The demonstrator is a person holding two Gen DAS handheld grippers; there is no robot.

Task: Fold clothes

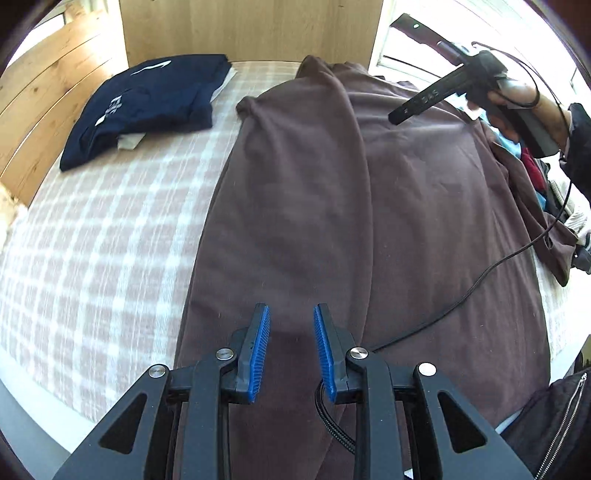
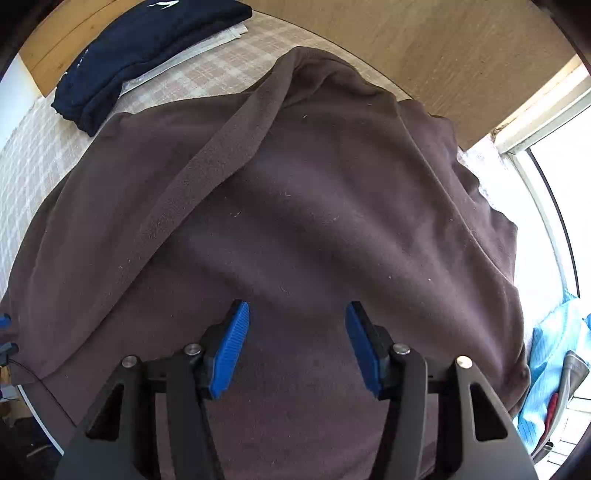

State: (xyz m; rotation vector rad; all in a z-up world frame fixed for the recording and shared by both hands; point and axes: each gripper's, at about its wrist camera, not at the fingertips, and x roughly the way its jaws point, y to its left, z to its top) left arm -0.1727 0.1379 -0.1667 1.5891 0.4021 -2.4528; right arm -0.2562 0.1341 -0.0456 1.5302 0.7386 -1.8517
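Note:
A large brown garment [image 1: 332, 206] lies spread on the checked bed cover [image 1: 103, 236], with one long fold running down its middle. It fills the right wrist view [image 2: 295, 221]. My left gripper [image 1: 291, 314] hovers open and empty over the garment's near end. My right gripper [image 2: 297, 310] is open and empty just above the brown cloth. The right gripper also shows in the left wrist view [image 1: 397, 118], held by a hand over the garment's far right part.
A folded navy garment [image 1: 147, 107] lies at the far left of the bed, also in the right wrist view [image 2: 147, 48]. Wooden panels [image 1: 251, 29] stand behind the bed. Mixed clothes [image 1: 535, 177] pile at the right. A black cable [image 1: 480, 280] crosses the brown cloth.

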